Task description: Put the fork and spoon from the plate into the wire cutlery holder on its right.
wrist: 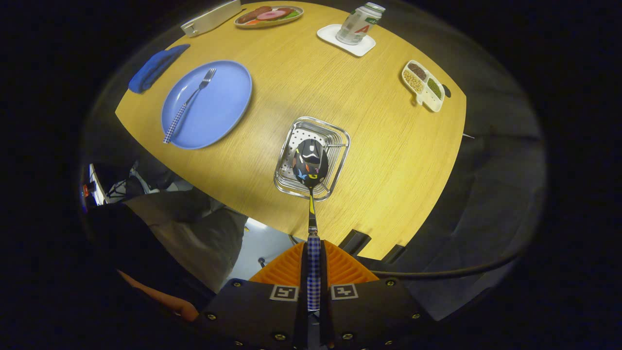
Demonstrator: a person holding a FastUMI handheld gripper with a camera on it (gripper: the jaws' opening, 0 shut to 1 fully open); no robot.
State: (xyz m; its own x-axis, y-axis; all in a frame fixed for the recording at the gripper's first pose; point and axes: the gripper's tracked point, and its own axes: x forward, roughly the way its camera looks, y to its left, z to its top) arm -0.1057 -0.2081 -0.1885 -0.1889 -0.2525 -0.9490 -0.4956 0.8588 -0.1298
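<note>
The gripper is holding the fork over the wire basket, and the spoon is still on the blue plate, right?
Swapped. The gripper view shows the gripper shut on the spoon above the wire cutlery holder; the fork lies on the blue plate.

Dining setup: wood table [301, 73] w/ plate [218, 102], food dishes [268, 15], drink can [358, 23].
</note>
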